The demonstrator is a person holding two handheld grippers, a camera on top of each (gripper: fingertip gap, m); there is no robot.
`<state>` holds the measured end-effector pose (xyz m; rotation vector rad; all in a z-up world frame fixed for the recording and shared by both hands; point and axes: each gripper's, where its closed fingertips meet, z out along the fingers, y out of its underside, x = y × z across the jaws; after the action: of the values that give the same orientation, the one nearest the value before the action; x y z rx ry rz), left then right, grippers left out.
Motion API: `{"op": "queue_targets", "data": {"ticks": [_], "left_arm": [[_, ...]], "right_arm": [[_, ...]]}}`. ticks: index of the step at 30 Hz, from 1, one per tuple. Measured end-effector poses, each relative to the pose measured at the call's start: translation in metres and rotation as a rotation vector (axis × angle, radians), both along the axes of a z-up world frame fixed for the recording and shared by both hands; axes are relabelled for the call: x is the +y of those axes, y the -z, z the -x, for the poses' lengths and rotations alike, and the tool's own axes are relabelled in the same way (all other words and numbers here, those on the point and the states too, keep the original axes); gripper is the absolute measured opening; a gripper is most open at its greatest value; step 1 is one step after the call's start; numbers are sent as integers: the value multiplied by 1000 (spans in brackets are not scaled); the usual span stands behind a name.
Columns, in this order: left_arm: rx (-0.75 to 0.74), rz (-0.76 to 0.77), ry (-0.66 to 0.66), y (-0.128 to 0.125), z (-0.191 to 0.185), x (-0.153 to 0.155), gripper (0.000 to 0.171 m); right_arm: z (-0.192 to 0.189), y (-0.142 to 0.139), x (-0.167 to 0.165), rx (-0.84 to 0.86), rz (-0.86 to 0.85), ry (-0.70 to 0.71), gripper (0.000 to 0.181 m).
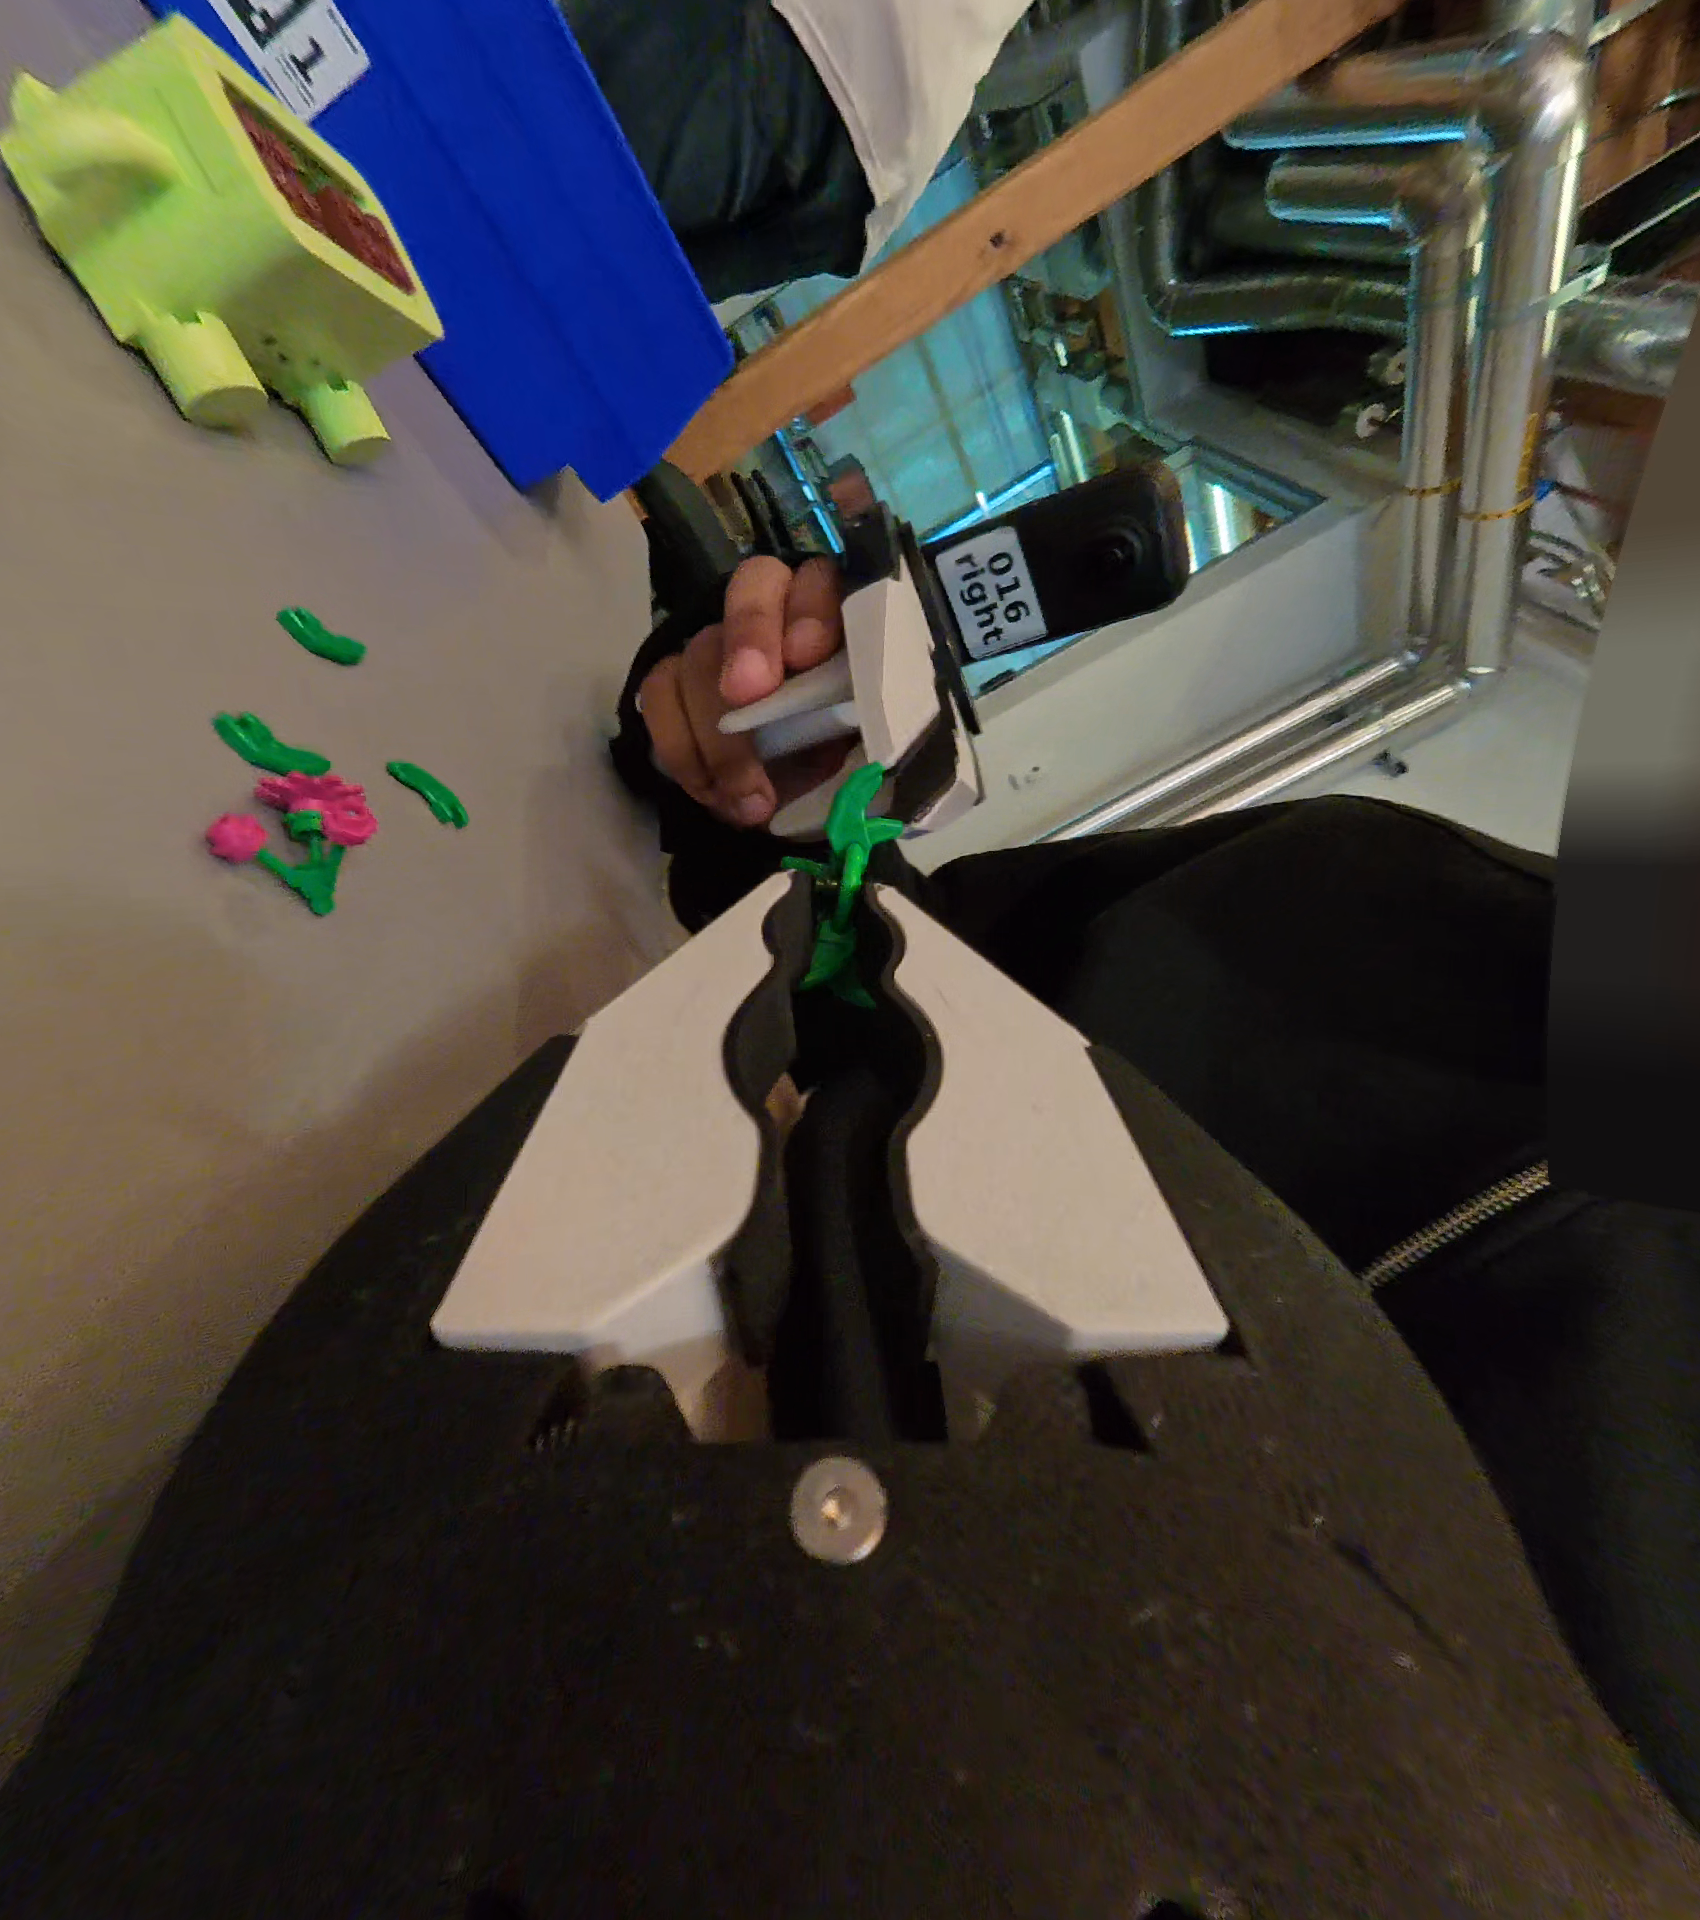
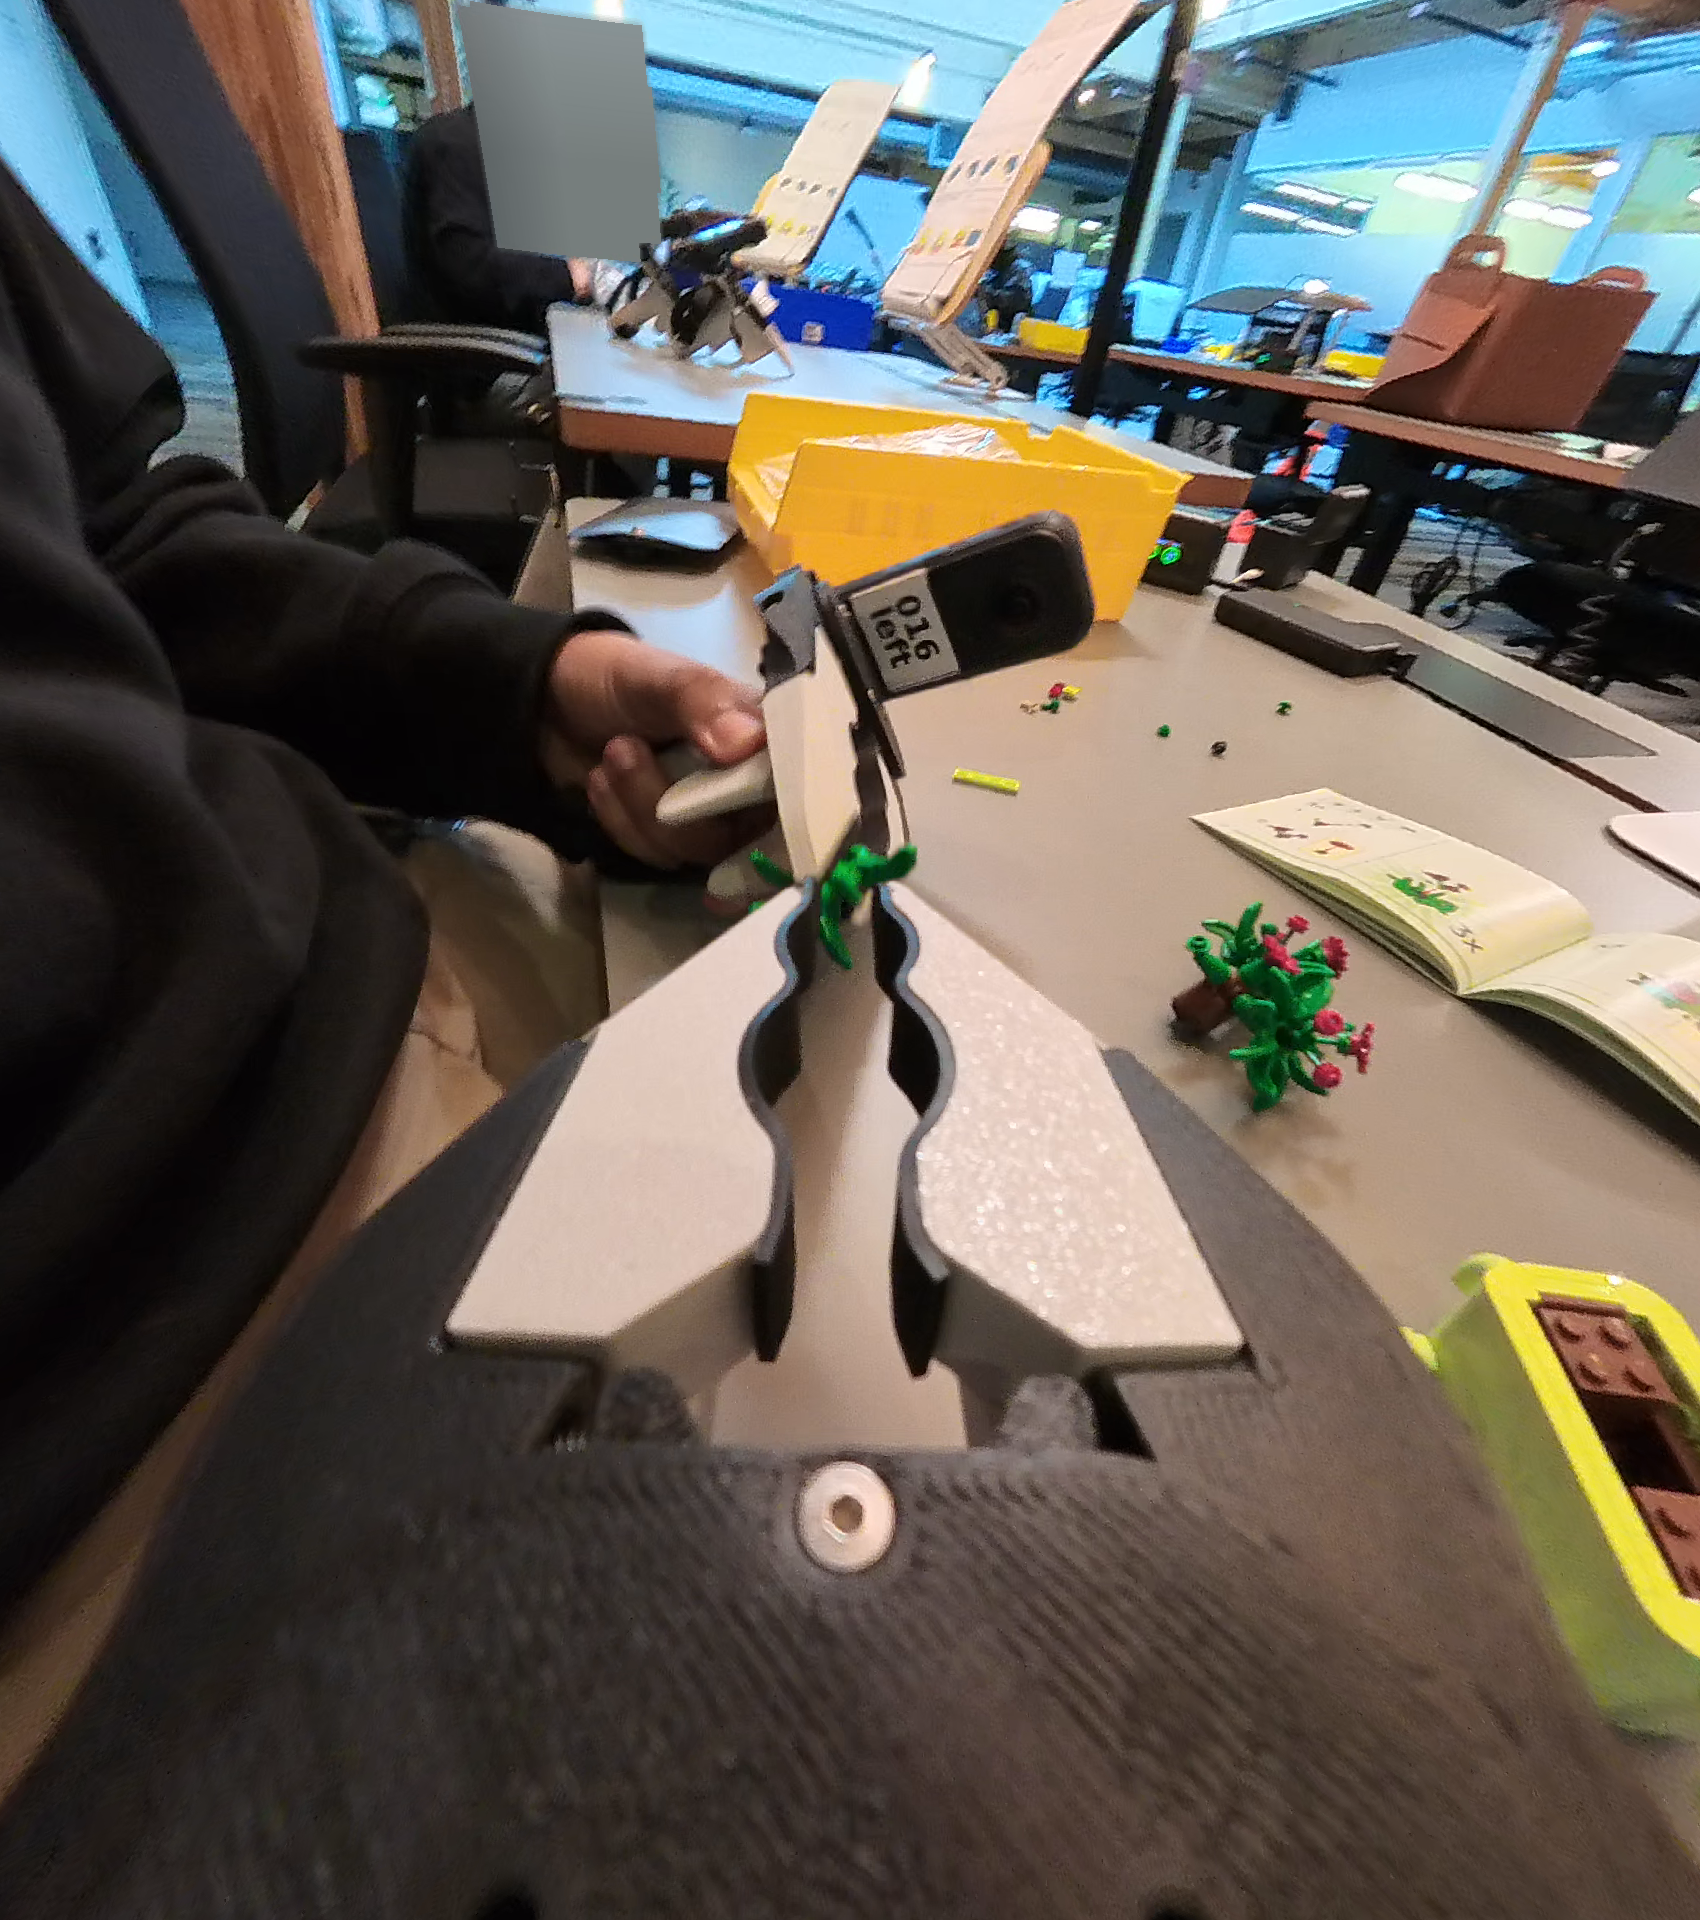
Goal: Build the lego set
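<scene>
The left gripper (image 1: pixel 838 891) has its jaws clamped at the tips on a green leafy stem piece (image 1: pixel 841 925), which runs from between the jaws out past their tips. The right gripper (image 2: pixel 838 902) meets it tip to tip above the edge of the grey surface (image 2: pixel 1085 935); its jaws are nearly together at the tips with the same green leafy stem piece (image 2: pixel 851 883) between them, though whether they actually press on it cannot be told. In the left wrist view, the far end of the stem reaches the right gripper's tips just beyond the left jaws, and a hand (image 1: pixel 721 696) holds that gripper's handle. To the left of the left jaws, loose green leaf pieces (image 1: pixel 318 636) and a small pink flower sprig (image 1: pixel 306 821) lie on the surface, and farther off stands a lime-green planter (image 1: pixel 212 249) beside a blue bin (image 1: pixel 513 229). In the right wrist view, to the right of the jaws, a built cluster of green leaves and pink flowers (image 2: pixel 1277 997) lies on its side, with an open instruction booklet (image 2: pixel 1511 935) beyond it. The lime-green planter (image 2: pixel 1594 1475) with brown bricks inside sits near right, and a yellow bin (image 2: pixel 939 499) stands beyond the jaws.
</scene>
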<state>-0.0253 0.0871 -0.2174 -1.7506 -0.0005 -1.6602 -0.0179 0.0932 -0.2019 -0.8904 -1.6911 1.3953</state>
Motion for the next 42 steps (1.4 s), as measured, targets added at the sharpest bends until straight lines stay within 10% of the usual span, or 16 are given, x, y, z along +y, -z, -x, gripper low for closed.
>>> {"op": "queue_targets", "data": {"ticks": [16, 42], "left_arm": [[4, 104, 147, 11, -18, -14, 6], [-79, 142, 247, 6, -23, -26, 5]], "right_arm": [[-1, 25, -20, 7, -302, -46, 2], [-7, 17, -33, 24, -282, -112, 4]]}}
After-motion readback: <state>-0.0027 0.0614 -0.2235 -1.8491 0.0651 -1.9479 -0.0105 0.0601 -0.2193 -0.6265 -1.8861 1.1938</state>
